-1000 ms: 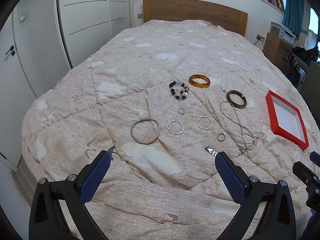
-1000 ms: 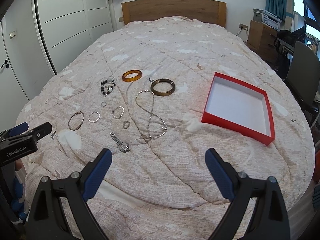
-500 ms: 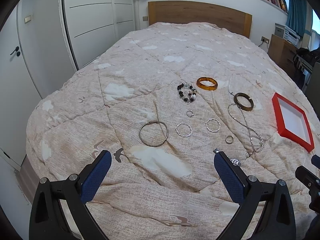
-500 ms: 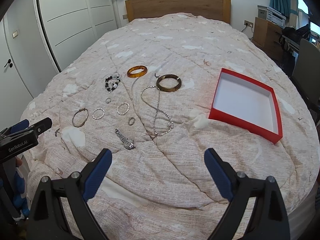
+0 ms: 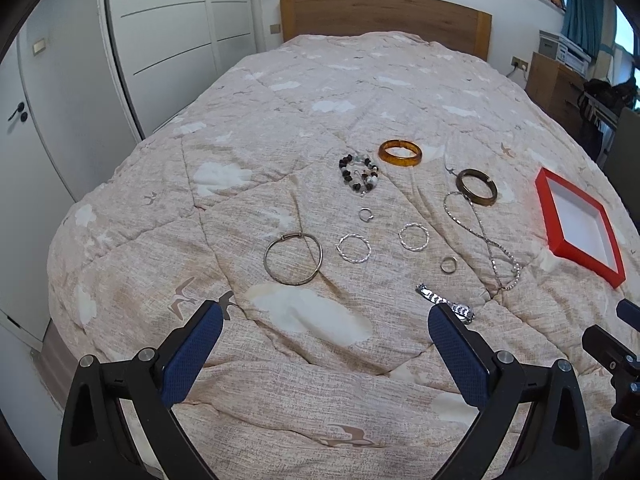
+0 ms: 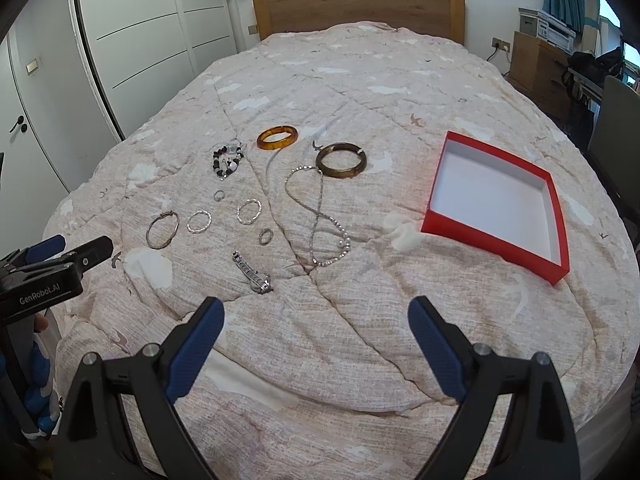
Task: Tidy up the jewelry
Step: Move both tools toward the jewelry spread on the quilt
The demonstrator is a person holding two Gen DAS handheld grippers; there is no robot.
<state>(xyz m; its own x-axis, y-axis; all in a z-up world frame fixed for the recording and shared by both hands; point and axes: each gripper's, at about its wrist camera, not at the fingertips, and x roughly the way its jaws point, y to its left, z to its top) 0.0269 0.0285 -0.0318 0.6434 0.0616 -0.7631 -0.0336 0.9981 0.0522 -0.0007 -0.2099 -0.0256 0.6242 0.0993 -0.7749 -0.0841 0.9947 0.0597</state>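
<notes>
Red box (image 6: 556, 216) lies right, well apart from necklace (image 6: 320, 216).

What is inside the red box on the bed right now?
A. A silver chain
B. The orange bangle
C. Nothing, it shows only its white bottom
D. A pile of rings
C. The red box shows only a bare white bottom, while the orange bangle, the silver chain and the rings all lie on the quilt to its left.

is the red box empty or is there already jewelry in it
Empty. The red box shows only its bare white floor in both views; every piece, such as the amber bangle and chain necklace, lies on the quilt.
</notes>
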